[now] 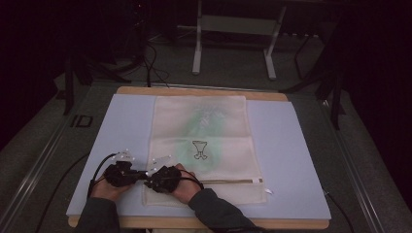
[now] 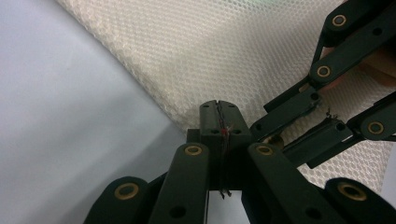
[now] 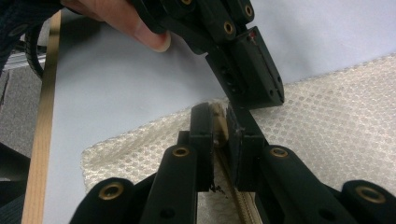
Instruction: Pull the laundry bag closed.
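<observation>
Nearest you, at about 7 o'clock on the bench point(image 1: 97, 145), your two hands meet at the near left corner of the mesh laundry bag point(image 1: 214, 126). Your left claw point(image 1: 144, 173) is shut tight; from its own camera the jaws point(image 2: 218, 108) look closed on the bag's edge near the corner, with only a thin sliver of something between them, so you seem to have just a pinch of the mesh. Your right claw point(image 1: 147, 182) sits just beside it, touching or nearly so, and its jaws are narrow too, clamped on the beige end of the zipper point(image 3: 243, 205), most likely the slider or its pull, though you cannot tell which.

The bag lies flat along the middle of the bench, running from 6 o'clock toward 12, with a small cup-shaped print point(image 1: 199, 149) at its centre and a green tint showing through the far half. The zipper line point(image 1: 228, 181) crosses the near end toward 4 o'clock, where a metal stop point(image 1: 257, 180) shows.

As a judgement: both grips are set and the bag is anchored, but the zipper run toward 4 o'clock looks untravelled. What is left for you is the whole pull along that line while your left claw keeps the corner down
</observation>
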The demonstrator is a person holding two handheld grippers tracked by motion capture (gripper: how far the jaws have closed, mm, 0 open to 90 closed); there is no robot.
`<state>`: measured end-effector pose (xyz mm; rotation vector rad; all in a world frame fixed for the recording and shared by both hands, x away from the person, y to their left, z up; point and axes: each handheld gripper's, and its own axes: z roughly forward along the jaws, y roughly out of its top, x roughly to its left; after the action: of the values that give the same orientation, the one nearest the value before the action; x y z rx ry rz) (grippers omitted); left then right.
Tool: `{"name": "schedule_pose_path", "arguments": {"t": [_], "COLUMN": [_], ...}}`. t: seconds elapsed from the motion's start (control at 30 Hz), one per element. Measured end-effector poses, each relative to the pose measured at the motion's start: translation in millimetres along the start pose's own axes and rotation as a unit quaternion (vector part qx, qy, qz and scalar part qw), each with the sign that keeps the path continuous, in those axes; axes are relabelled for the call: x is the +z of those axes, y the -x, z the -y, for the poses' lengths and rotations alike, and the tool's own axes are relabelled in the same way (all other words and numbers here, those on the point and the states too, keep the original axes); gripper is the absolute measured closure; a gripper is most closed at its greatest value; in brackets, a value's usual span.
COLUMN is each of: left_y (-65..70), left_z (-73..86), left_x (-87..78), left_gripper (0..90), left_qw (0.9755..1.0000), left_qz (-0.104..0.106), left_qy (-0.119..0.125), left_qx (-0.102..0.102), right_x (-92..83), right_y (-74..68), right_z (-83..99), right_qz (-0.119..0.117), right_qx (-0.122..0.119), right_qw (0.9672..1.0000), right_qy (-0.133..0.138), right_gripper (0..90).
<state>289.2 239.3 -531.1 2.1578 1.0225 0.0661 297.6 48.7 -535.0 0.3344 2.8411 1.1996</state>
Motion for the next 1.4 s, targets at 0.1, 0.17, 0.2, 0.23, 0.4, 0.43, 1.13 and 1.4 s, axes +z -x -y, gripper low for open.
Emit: {"name": "schedule_pose_path", "arguments": {"t": [0.1, 0.17, 0.2, 0.23, 0.4, 0.43, 1.13, 1.4], "left_y": [3.4, 3.8, 2.9, 1.8, 3.2, 2.9, 2.3, 1.7], "left_z": [-2.5, -4.0, -3.7, -2.7, -4.2, -4.2, -3.8, -3.7], "left_x": [-0.1, 0.2, 0.2, 0.1, 0.6, 0.5, 0.5, 0.5], "left_gripper": [89.5, 89.6, 89.7, 89.7, 89.8, 89.8, 89.8, 89.8], "left_qw": [0.9998, 0.9997, 0.9997, 0.9998, 0.9996, 0.9996, 0.9996, 0.9996], "left_qz": [-0.013, -0.015, -0.012, -0.008, -0.014, -0.014, -0.013, -0.01], "left_qy": [-0.013, -0.02, -0.019, -0.015, -0.021, -0.022, -0.02, -0.019], "left_qx": [0.002, 0.006, 0.002, -0.001, 0.009, 0.008, 0.015, 0.016], "right_x": [-0.1, -0.2, -0.4, -0.8, -2.2, -2.4, -9.5, -11.5], "right_y": [-0.2, 0.1, 0.6, 1.1, 2.6, 2.7, 4.6, 4.5], "right_z": [0.4, 0.5, 0.5, 0.6, 1.5, 1.3, 3.4, 4.5], "right_qz": [0.0, -0.001, -0.002, -0.003, -0.007, -0.007, -0.007, -0.006], "right_qx": [0.001, 0.002, 0.002, 0.004, 0.007, 0.005, -0.002, -0.005], "right_qw": [1.0, 1.0, 1.0, 1.0, 0.9999, 1.0, 0.9998, 0.9998], "right_qy": [0.001, 0.001, 0.001, 0.0, -0.001, -0.002, -0.019, -0.02], "right_gripper": [81.9, 81.9, 81.9, 82.0, 82.1, 82.1, 82.2, 82.2]}}
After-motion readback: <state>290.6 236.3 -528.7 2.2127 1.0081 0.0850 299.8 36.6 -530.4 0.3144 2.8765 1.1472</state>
